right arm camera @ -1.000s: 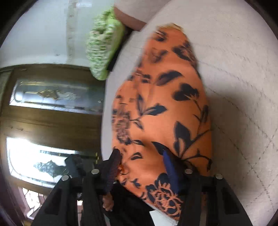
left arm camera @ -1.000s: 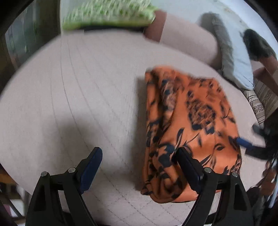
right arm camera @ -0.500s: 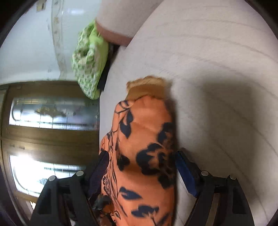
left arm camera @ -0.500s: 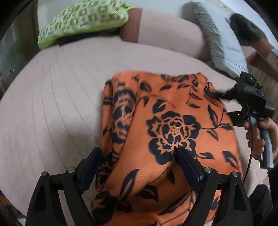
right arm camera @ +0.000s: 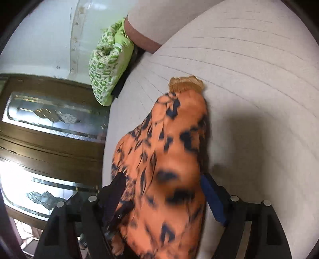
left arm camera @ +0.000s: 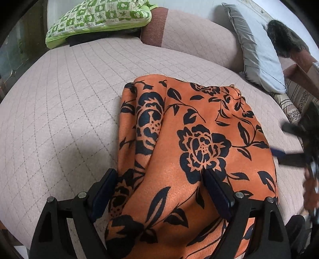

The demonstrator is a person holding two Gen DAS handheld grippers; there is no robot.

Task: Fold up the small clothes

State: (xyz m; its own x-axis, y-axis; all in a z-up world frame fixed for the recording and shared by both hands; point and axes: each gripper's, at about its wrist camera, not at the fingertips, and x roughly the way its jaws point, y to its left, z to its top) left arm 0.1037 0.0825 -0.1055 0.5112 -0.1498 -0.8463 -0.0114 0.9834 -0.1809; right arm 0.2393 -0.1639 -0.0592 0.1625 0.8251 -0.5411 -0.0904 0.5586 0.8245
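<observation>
An orange garment with black flowers (left arm camera: 199, 143) lies folded on the quilted pink cushion (left arm camera: 65, 103). My left gripper (left arm camera: 159, 175) hovers over its near part, open wide, with cloth under and between the fingers. In the right wrist view the same garment (right arm camera: 169, 159) runs away from me, its ribbed orange band (right arm camera: 186, 83) at the far end. My right gripper (right arm camera: 162, 179) straddles the near end; its jaws are opening and the cloth lies loosely between them. From the left wrist view the right gripper (left arm camera: 289, 143) shows as a blur at the garment's right edge.
A green-and-white patterned pillow (left arm camera: 99, 18) sits at the cushion's far left end. A pink backrest (left arm camera: 195, 35) and a grey pillow (left arm camera: 257, 51) line the far side. A wooden door with glass panels (right arm camera: 49, 123) stands beyond the cushion's edge.
My left gripper moved from the bare cushion to over the garment, then stayed. The right gripper's jaws widened and it drew back toward the garment's near right edge.
</observation>
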